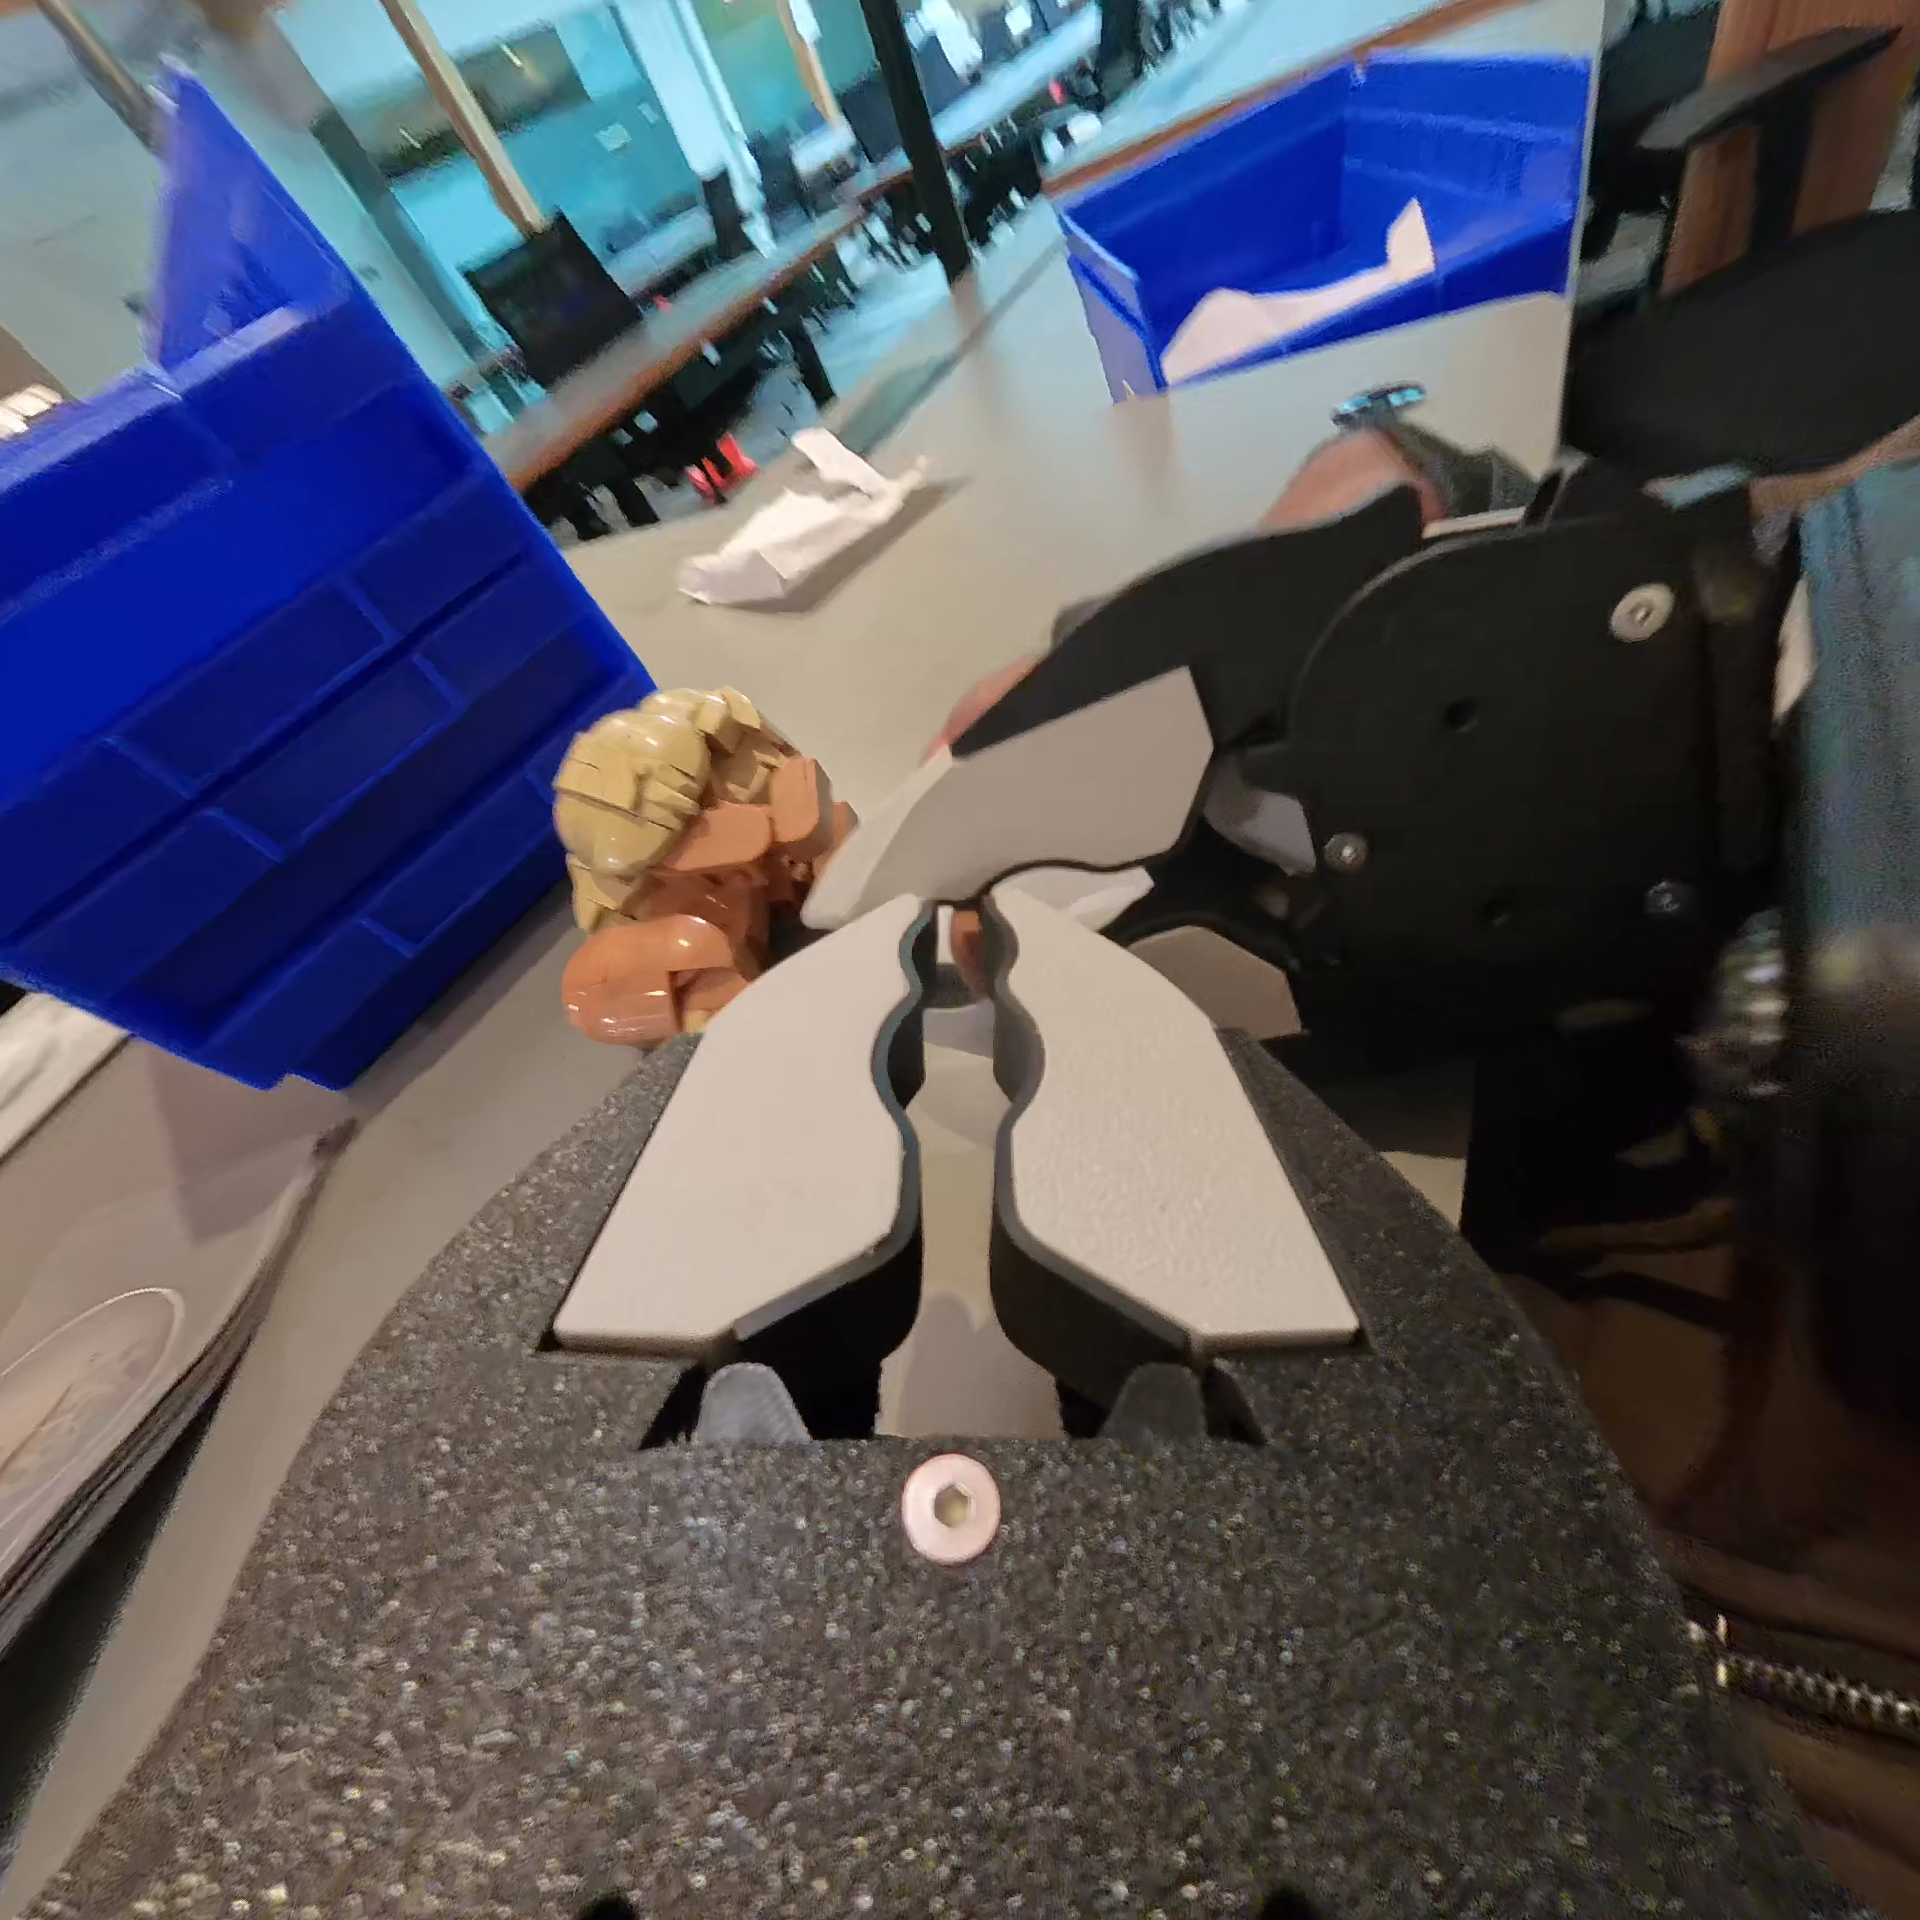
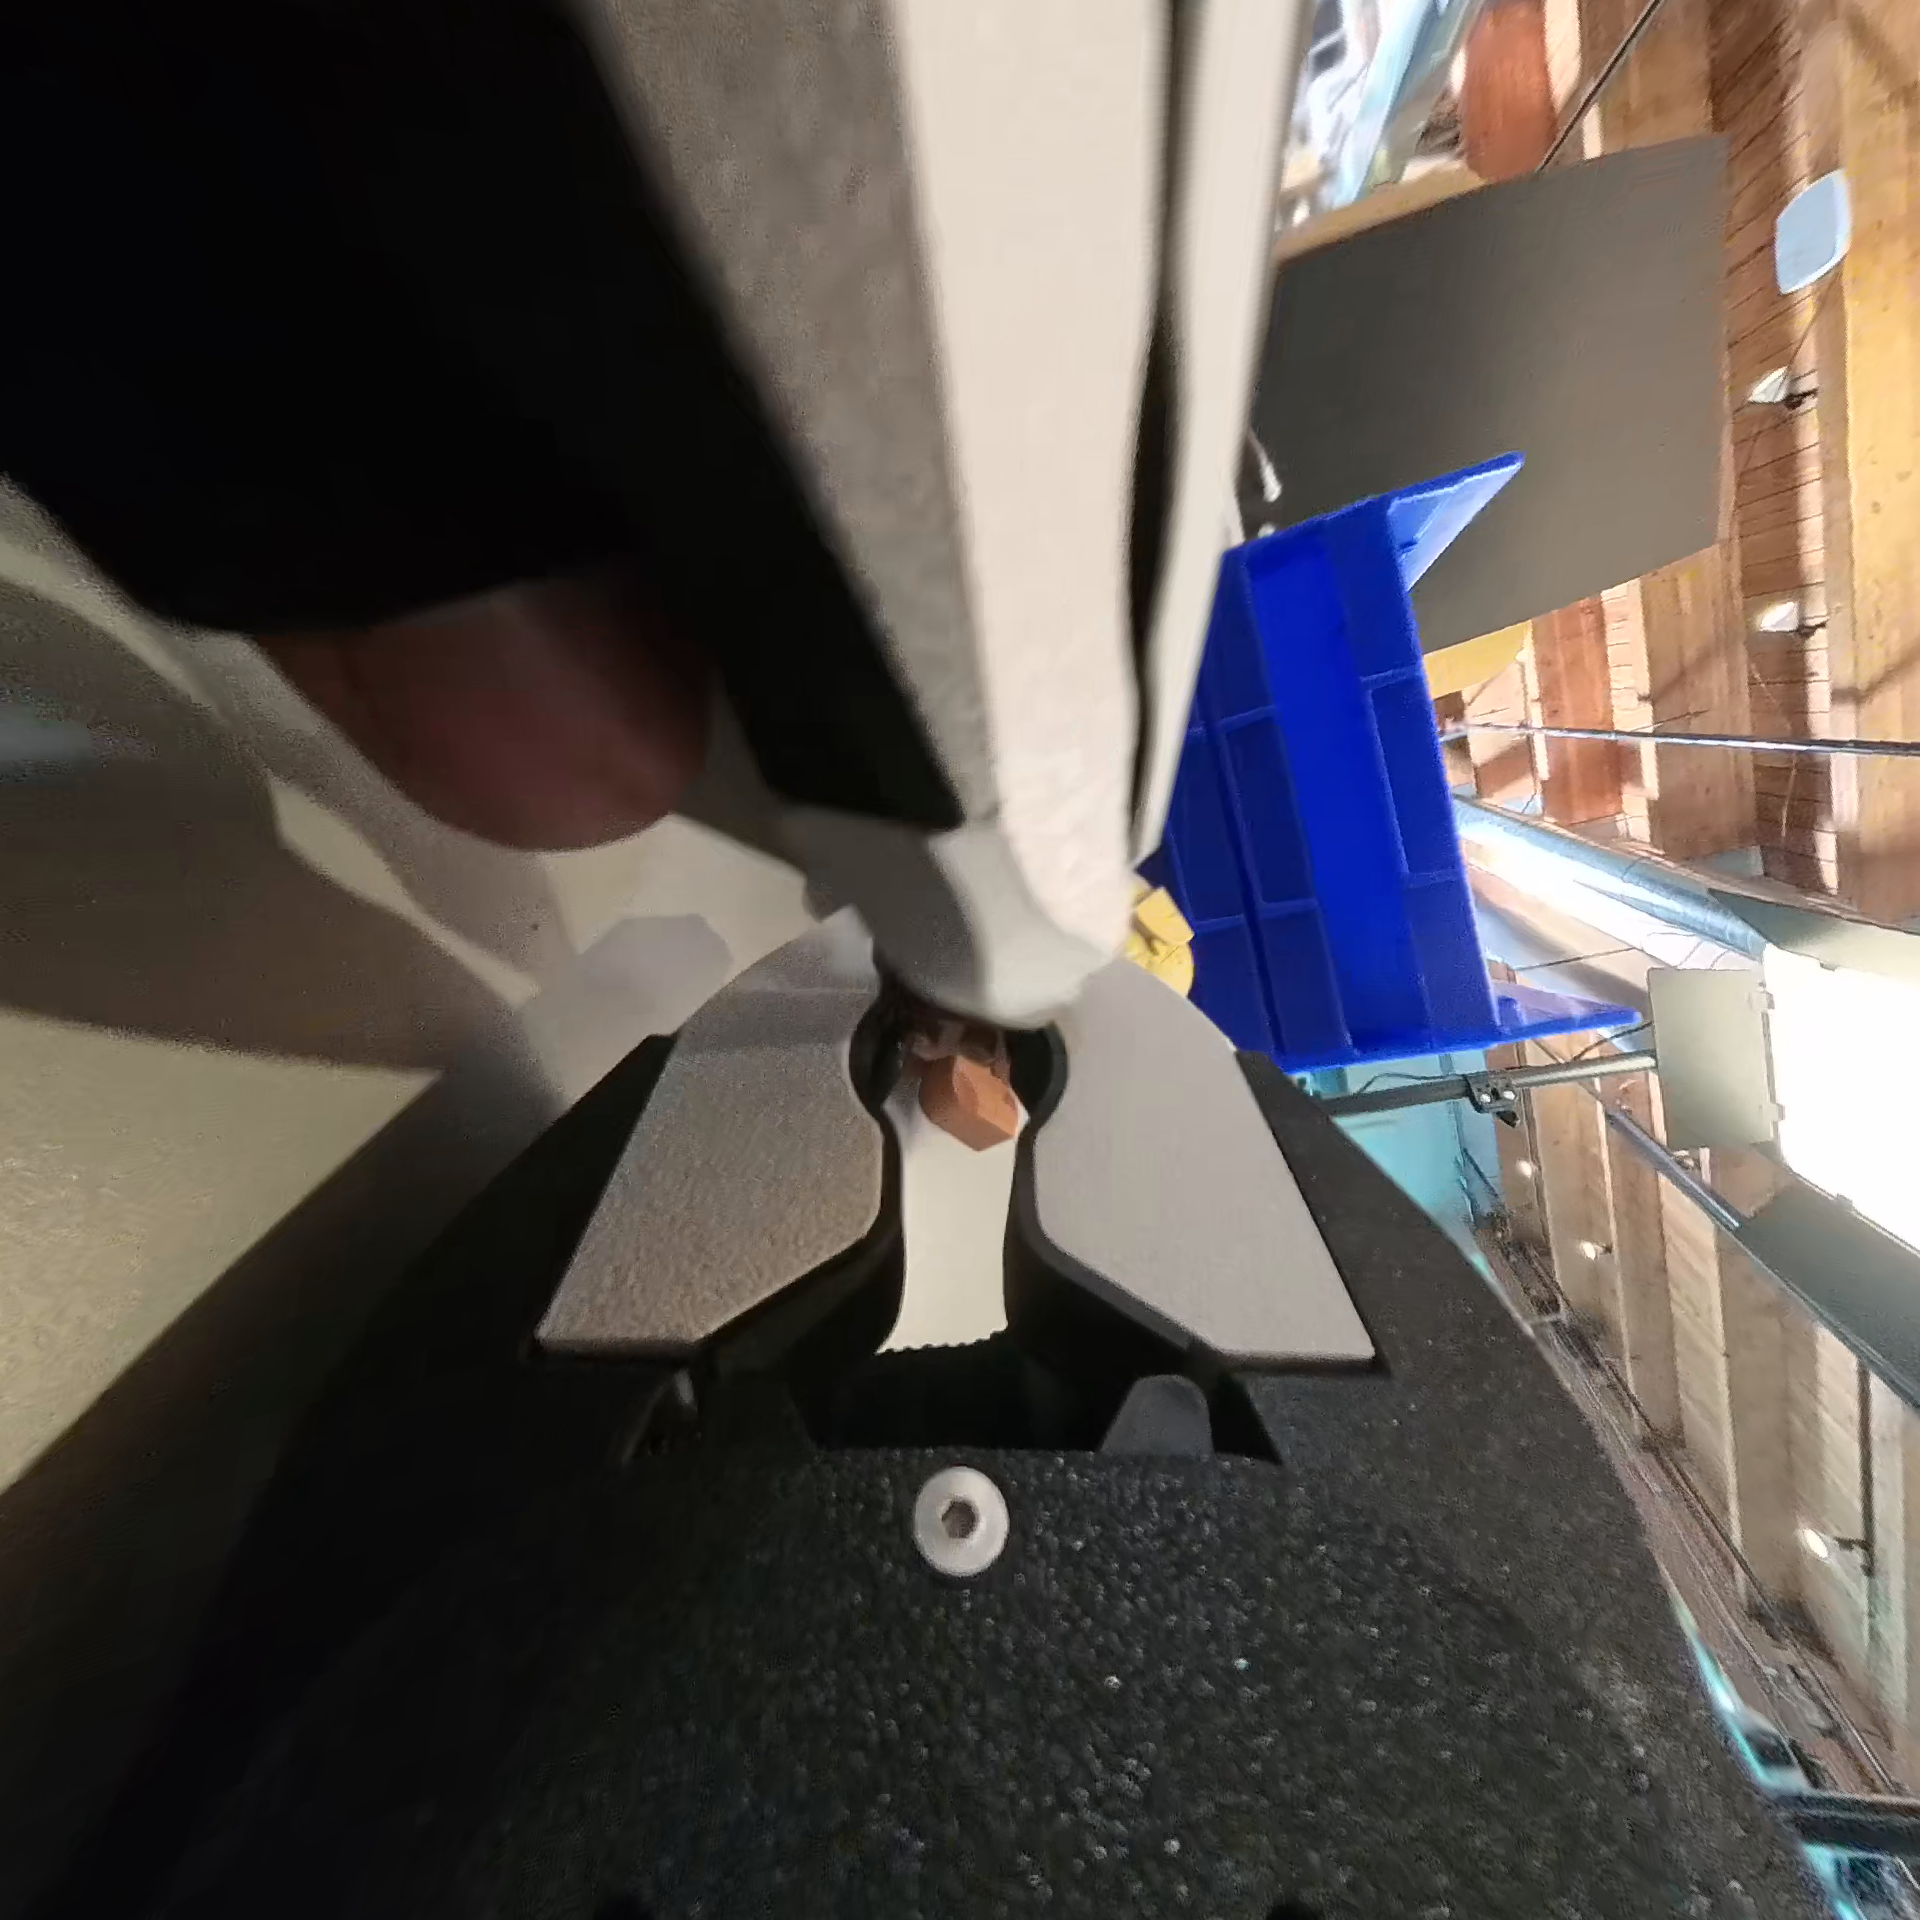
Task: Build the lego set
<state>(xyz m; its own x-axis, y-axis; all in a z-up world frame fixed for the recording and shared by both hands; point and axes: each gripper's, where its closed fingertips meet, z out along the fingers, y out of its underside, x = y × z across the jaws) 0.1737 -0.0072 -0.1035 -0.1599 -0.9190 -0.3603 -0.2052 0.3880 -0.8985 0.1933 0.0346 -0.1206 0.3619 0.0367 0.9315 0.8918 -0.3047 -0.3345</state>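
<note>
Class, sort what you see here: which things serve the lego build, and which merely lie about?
Job:
lego figure
small brown piece
left gripper
right gripper

Lying about:
blue bin
crumpled white paper
far blue bin

Lego figure [image 1: 691, 862] sits on the grey table at abt 10 o'clock from centre in left wrist view: tan brick hair on top, brown rounded body below, leaning toward 3 o'clock. Small brown lego piece [image 2: 971, 1107] in right wrist view, dead centre, tilted, wedged betw grey finger pads.
</note>
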